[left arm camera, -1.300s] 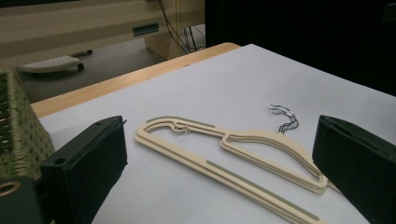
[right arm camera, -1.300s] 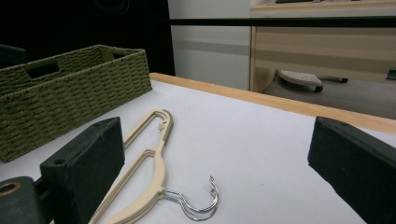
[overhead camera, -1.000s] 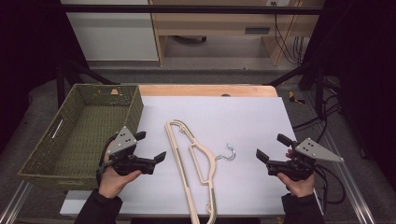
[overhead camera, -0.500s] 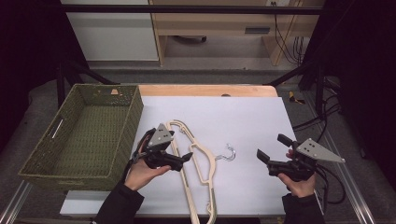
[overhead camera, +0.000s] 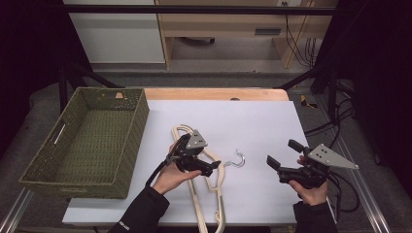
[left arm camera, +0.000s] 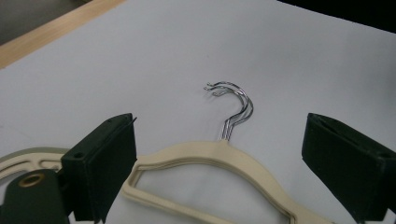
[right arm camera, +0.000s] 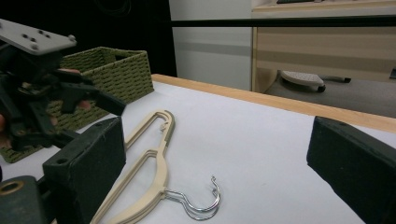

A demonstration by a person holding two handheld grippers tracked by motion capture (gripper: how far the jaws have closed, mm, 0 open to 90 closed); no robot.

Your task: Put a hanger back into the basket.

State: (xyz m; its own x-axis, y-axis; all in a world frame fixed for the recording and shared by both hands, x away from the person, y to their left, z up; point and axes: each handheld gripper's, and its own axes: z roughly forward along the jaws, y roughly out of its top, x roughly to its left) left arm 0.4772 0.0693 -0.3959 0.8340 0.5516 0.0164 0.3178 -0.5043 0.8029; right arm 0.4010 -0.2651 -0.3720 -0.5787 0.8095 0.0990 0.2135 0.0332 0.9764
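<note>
— While I'm easing the left gripper (overhead camera: 214, 167) over the cream hangers (left arm camera: 219, 163), I'm keeping its jaws spread wide, one on each side of the shoulder just below the metal hooks (left arm camera: 233, 105). Nothing is pinched yet.

— Where are the hangers lying?

— They're lying flat and stacked on the white sheet (overhead camera: 252, 121), near the front edge and just right of the wicker basket (overhead camera: 128, 141). I'm thinking the clean move is closing on the thick neck where both hangers overlap, squarely, so the pair isn't fanning apart or sliding on the smooth sheet.

— And your other hand?

— I'm holding the right gripper (overhead camera: 282, 155) well apart to the right, jaws likewise gaping and empty, pointing toward the hooks.

— What's farther off?

— Beyond the sheet, the wooden table edge (overhead camera: 214, 93) is showing, then grey floor, a white cabinet (overhead camera: 116, 34), a pale wooden desk (overhead camera: 218, 26) and cables (overhead camera: 296, 34) hanging at the back.
</note>
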